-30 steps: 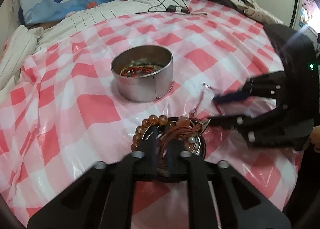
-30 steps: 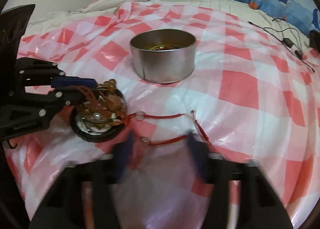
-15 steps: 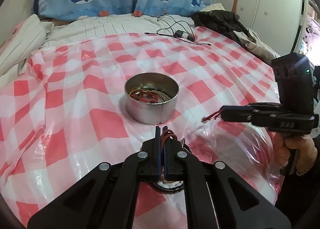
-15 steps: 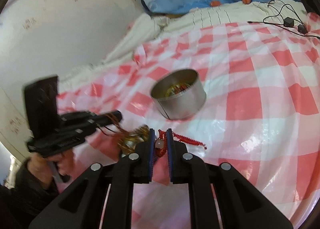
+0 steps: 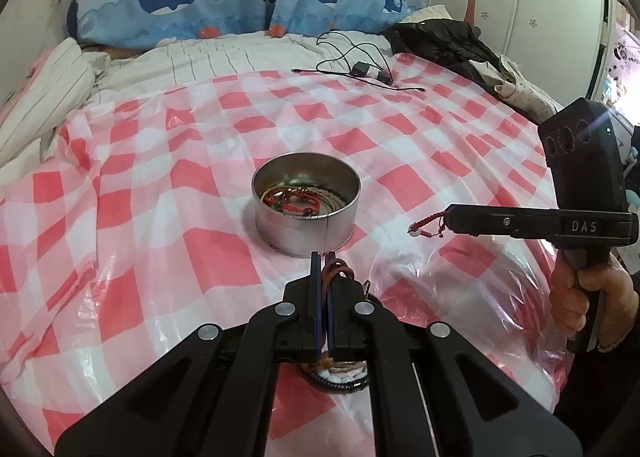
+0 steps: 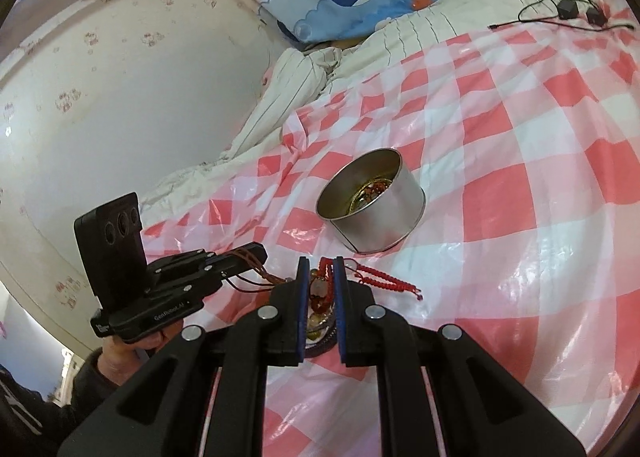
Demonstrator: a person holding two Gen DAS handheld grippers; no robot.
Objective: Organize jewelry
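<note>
Both lifted grippers now clamping bracelet cords.

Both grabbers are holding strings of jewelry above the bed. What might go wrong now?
The red cord bracelet hangs loosely from the right gripper and might slip before reaching the metal tin. The brown cord in the left gripper trails toward the pile and could snag and drag other pieces along.
</note>
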